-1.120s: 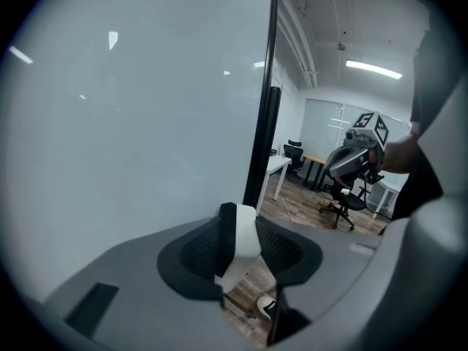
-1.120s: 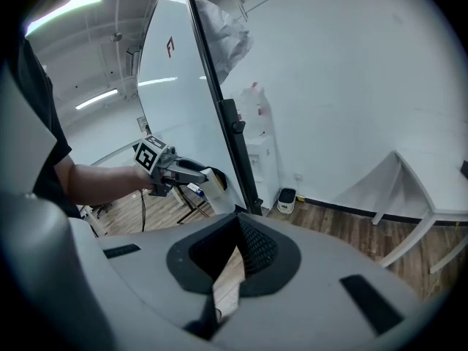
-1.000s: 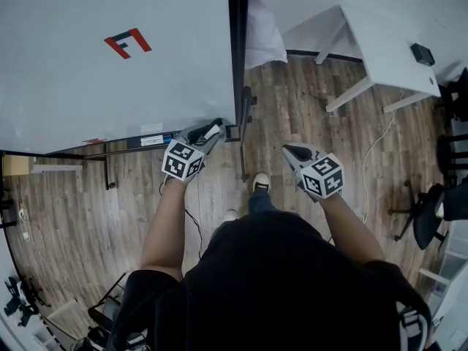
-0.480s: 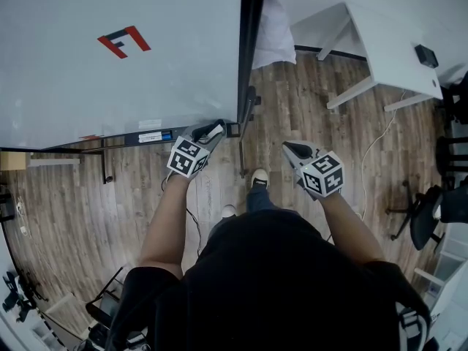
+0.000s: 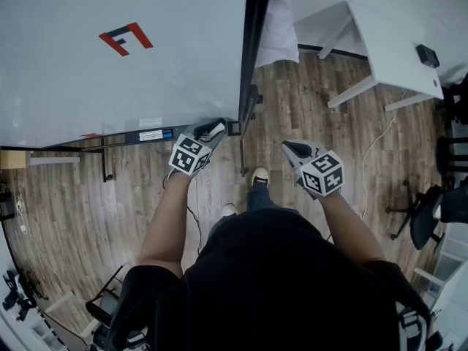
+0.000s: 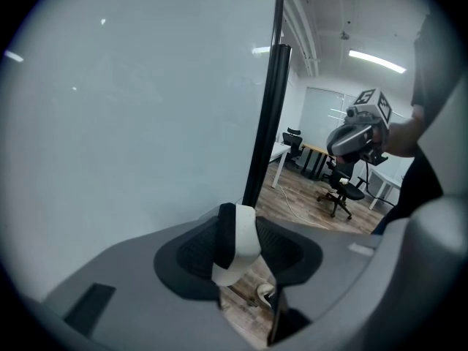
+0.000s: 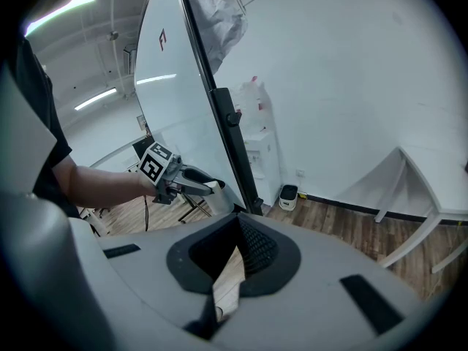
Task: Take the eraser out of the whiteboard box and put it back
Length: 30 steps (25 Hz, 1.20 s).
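My left gripper [image 5: 210,130] is shut on the eraser [image 5: 214,129], a block with a white and a black side [image 6: 235,246]. It hovers at the lower right corner of the whiteboard [image 5: 110,86], just right of the dark tray strip [image 5: 146,135] along the board's bottom edge. In the right gripper view the left gripper [image 7: 197,181] holds the eraser [image 7: 219,189] beside the board's black post. My right gripper [image 5: 293,151] hangs over the wooden floor, apart from the board, with its jaws together and nothing between them [image 7: 235,236].
The board's black post [image 5: 250,50] and its foot stand between my two hands. A white table [image 5: 387,42] with a small dark item [image 5: 423,54] is at the back right. Office chairs [image 5: 431,210] stand at the right edge. My shoe [image 5: 259,180] is on the floor below.
My left gripper has sunk slightly with the eraser still in it, beside the board's lower corner. The right gripper has kept still.
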Motion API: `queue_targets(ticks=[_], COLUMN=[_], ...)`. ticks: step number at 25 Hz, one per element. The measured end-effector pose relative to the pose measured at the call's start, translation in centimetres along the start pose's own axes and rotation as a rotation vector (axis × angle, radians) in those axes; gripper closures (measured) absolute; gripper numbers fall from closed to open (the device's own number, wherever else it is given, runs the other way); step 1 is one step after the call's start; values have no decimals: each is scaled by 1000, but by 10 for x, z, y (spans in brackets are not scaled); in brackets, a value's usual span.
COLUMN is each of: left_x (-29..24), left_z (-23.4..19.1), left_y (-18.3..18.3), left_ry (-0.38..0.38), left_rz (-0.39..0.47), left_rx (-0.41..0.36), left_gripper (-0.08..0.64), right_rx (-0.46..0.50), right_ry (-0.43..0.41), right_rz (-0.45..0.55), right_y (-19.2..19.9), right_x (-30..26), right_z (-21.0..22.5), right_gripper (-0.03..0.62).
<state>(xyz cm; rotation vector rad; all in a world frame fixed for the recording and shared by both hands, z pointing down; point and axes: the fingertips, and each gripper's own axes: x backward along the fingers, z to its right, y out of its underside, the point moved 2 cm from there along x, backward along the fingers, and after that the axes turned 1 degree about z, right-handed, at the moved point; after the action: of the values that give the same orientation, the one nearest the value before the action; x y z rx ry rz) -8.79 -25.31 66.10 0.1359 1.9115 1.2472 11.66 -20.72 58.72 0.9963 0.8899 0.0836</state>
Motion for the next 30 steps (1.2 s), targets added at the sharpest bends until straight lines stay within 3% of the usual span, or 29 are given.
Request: queue_targets(ticks=[11, 30], left_x=[16, 93], left_z=[2, 9], left_y=[-7, -5], left_ry=[-13, -93], left_rz=[27, 129], left_rx=[7, 42], left_gripper=[387, 387], right_rx=[16, 80], right_ry=[0, -25], right_rz=[11, 55], right_y=[-4, -19], right_x=[7, 18], right_z=[-7, -50], right_gripper=[597, 597])
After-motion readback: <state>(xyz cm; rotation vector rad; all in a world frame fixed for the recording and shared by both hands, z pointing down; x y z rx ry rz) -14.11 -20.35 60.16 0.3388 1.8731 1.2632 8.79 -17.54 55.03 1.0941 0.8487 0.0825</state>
